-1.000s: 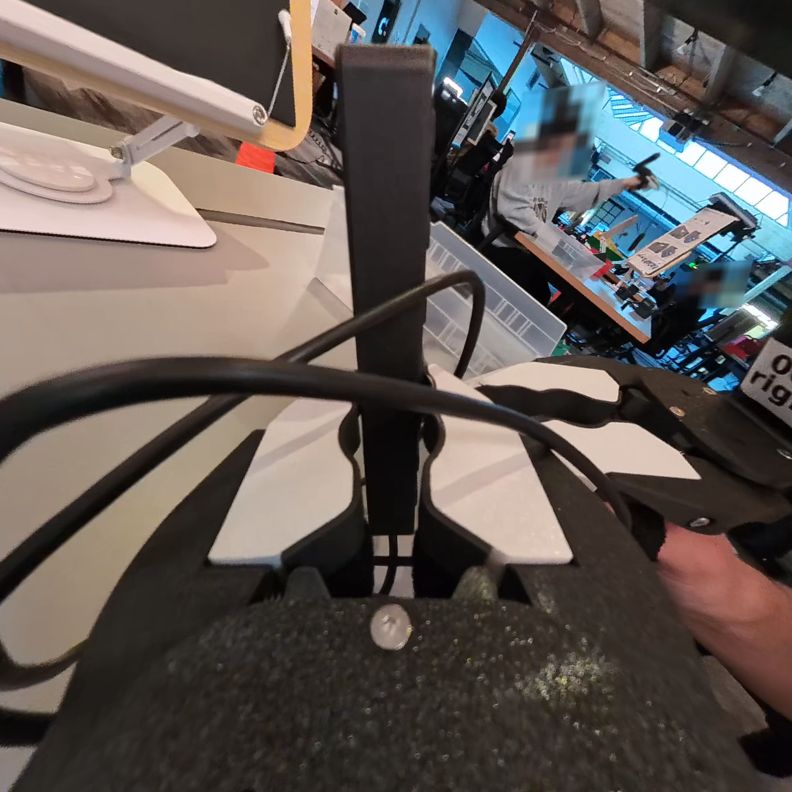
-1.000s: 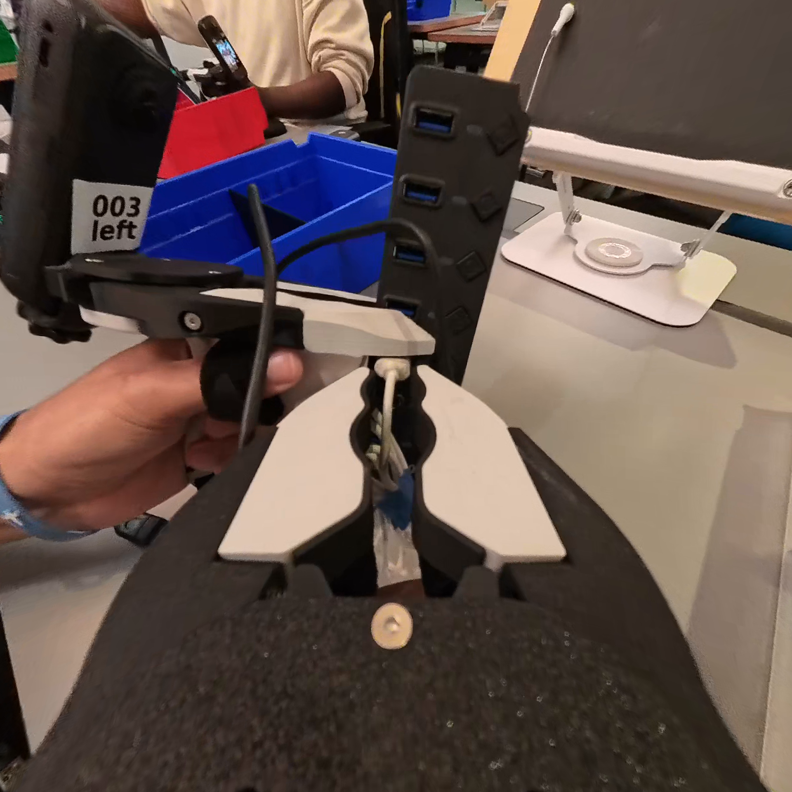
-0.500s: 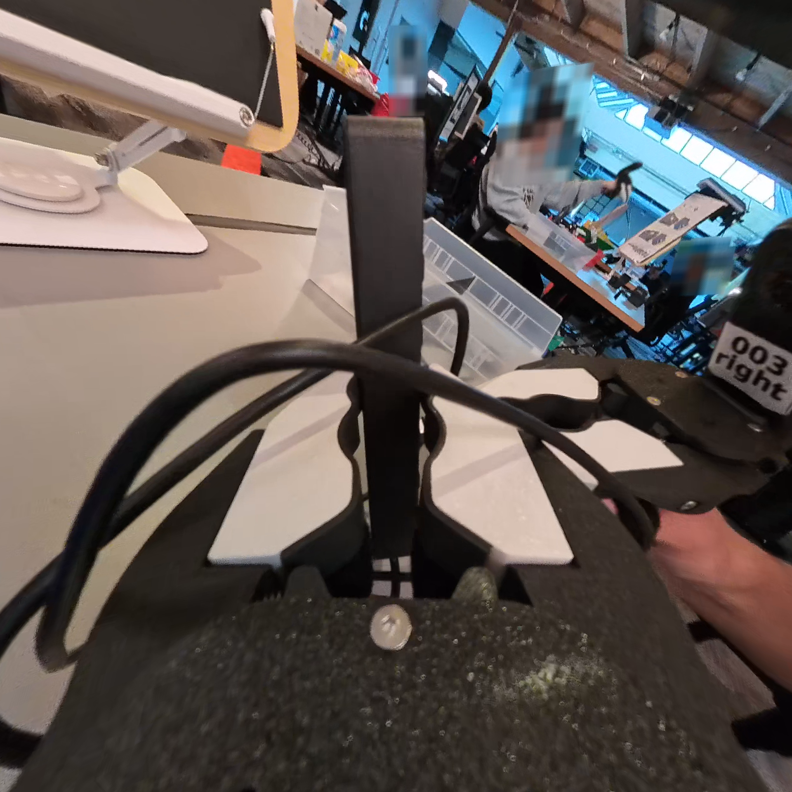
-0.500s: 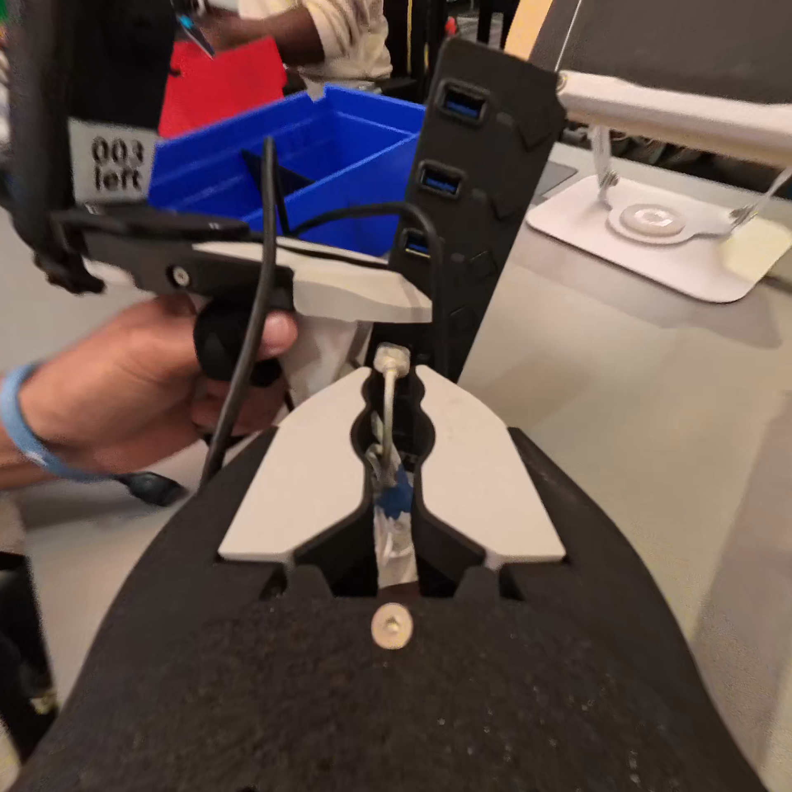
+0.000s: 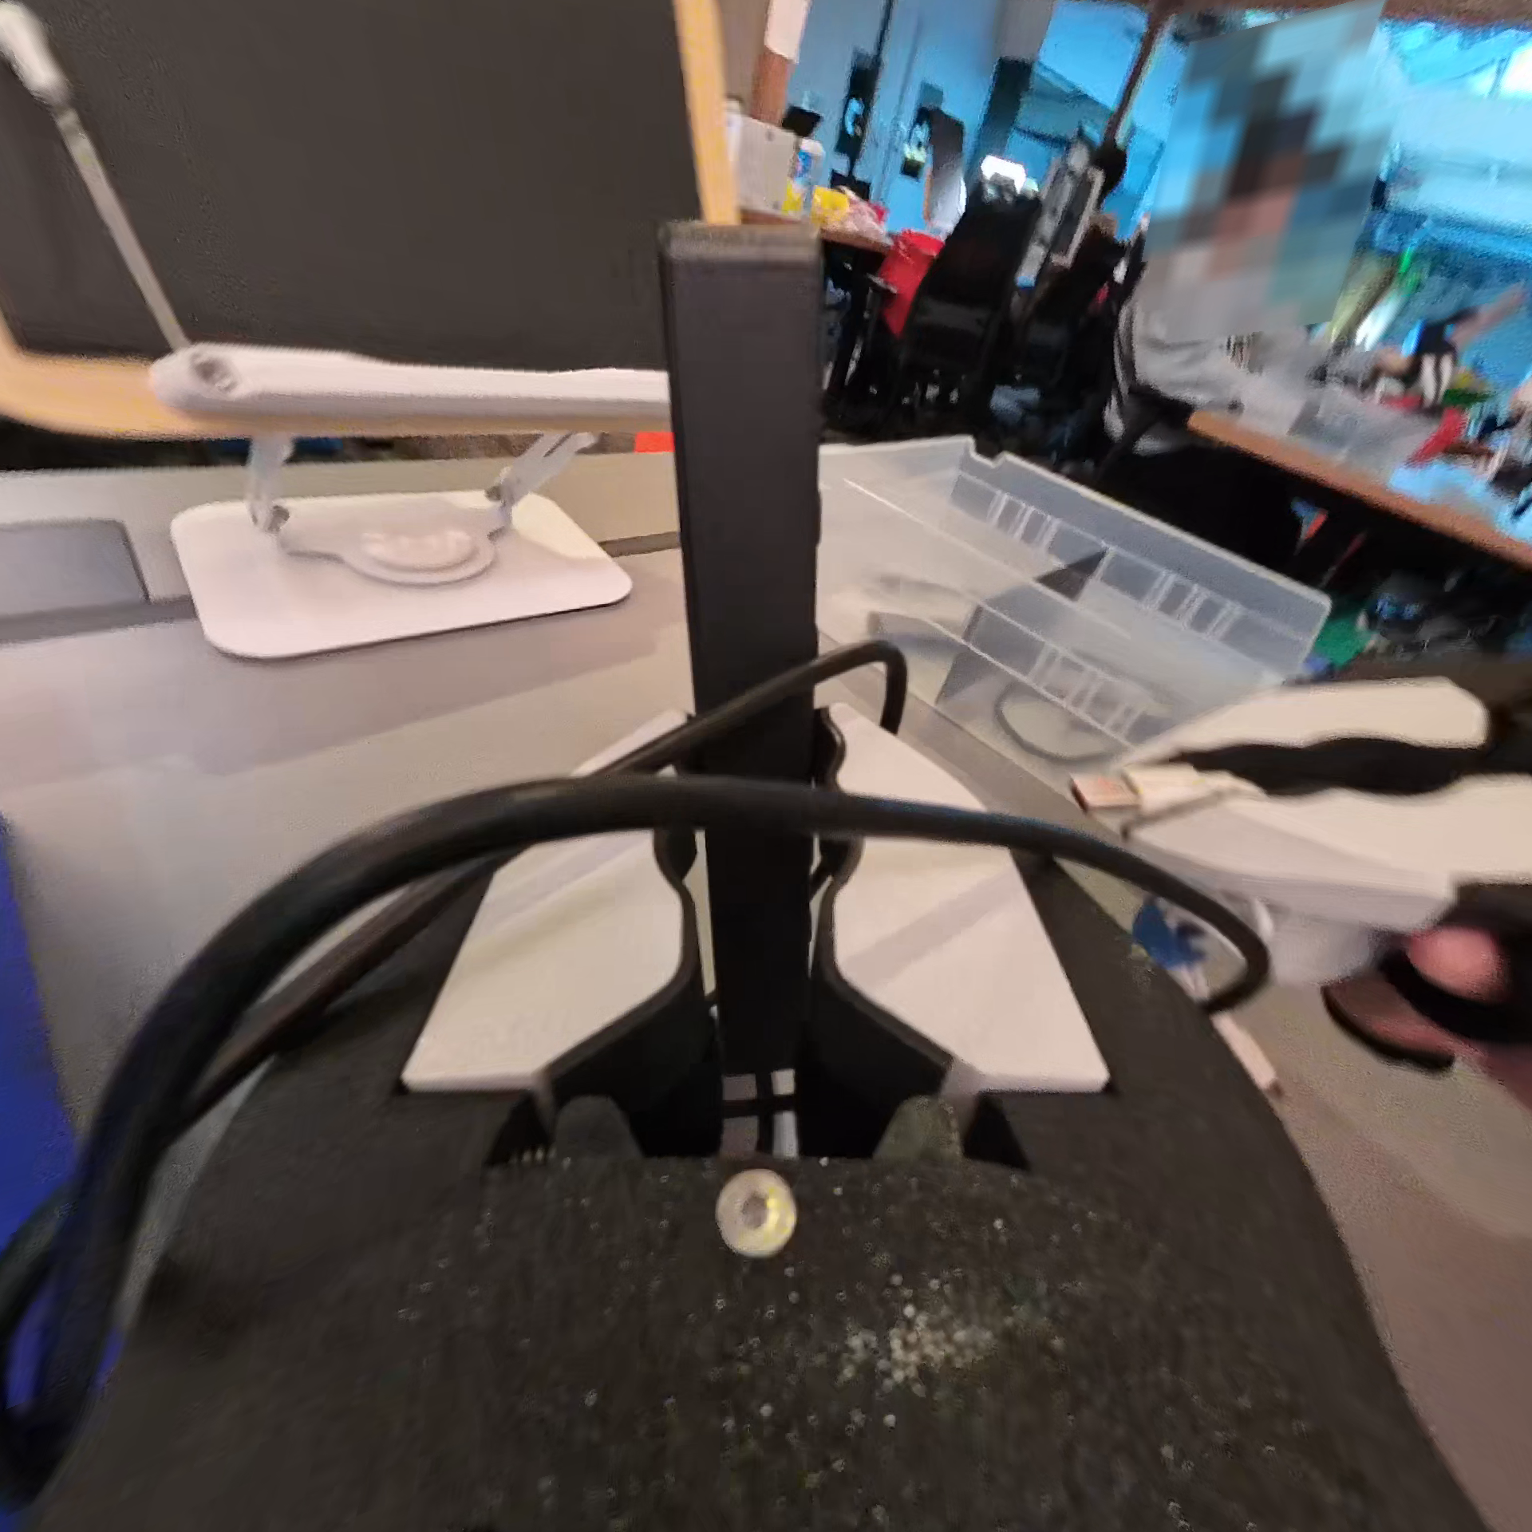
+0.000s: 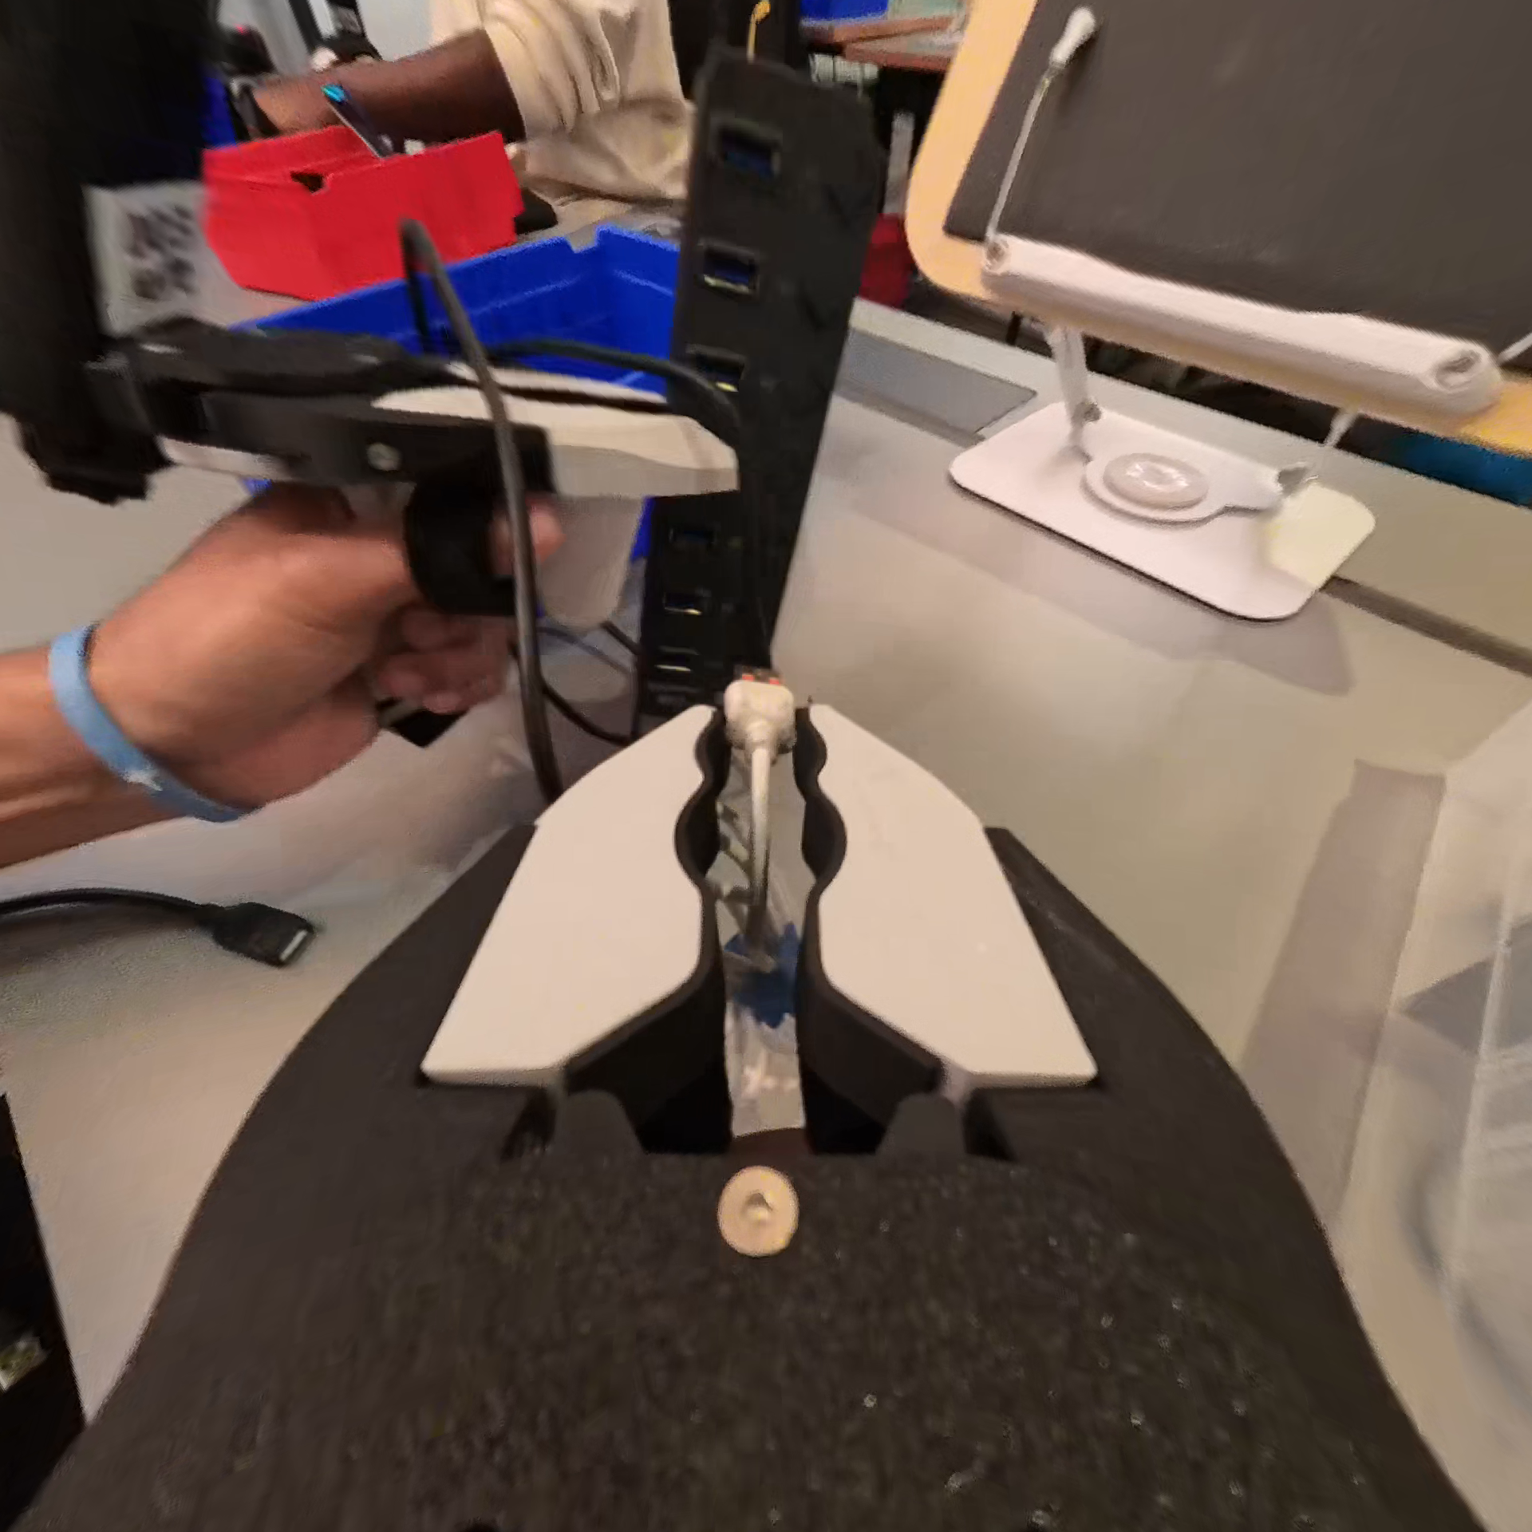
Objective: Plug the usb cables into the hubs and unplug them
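My left gripper (image 5: 750, 729) is shut on a black USB hub (image 5: 742, 497) and holds it upright above the grey table (image 5: 249, 746). The hub's black cable (image 5: 580, 808) loops across my fingers. In the right wrist view the hub (image 6: 779, 249) shows its row of blue ports, with the left gripper (image 6: 713, 464) clamped across its middle. My right gripper (image 6: 758, 713) is shut on the white USB cable's plug (image 6: 756, 705), just short of the hub's lowest ports. In the left wrist view the plug (image 5: 1107, 792) sticks out of the right gripper (image 5: 1161, 796), clear of the hub.
A white tablet stand (image 5: 398, 572) holding a dark tablet stands at the back. A clear plastic bin (image 5: 1078, 597) lies right of the hub. A blue bin (image 6: 539, 298) and a red bin (image 6: 356, 207) sit behind. A loose black connector (image 6: 257, 937) lies on the table.
The right gripper has drawn back to the right with the white plug, which is now apart from the hub. The hub and left gripper have swung toward the tablet stand.
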`<action>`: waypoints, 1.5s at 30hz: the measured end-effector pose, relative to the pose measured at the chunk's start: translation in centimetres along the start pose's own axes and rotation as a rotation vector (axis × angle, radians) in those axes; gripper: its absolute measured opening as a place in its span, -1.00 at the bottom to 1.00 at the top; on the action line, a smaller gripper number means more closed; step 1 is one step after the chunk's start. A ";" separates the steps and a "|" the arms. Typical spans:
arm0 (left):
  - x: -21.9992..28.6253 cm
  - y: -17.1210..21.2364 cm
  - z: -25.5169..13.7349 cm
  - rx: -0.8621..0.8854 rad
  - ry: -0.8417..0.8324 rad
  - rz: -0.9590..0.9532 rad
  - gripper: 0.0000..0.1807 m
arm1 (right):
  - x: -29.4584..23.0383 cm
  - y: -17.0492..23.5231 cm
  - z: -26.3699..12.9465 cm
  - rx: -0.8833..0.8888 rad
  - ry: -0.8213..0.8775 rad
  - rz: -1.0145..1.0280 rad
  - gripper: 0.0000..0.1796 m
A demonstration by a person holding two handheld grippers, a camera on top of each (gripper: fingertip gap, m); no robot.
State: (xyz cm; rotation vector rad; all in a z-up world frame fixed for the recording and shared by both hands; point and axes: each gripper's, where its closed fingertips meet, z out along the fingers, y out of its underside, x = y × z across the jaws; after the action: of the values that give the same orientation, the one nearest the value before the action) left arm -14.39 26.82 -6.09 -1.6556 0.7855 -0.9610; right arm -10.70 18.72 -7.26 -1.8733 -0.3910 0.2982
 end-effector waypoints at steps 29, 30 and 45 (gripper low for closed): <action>1.7 1.4 0.8 -0.093 0.132 -0.066 -0.72 | 21.8 8.8 -5.8 -0.642 0.136 -0.056 -0.60; 1.7 1.6 0.8 -0.097 0.138 -0.072 -0.72 | 22.5 8.0 -6.3 -0.633 0.180 -0.057 -0.50; 9.2 0.7 -0.4 -0.086 0.668 -0.330 -0.72 | -2.2 0.3 -1.3 -0.136 -0.645 0.225 -0.25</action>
State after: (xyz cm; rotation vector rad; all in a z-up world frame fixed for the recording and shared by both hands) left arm -10.48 18.50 -4.74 -1.5695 1.0109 -1.7859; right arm -12.20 16.60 -7.05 -1.9242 -0.6447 1.0625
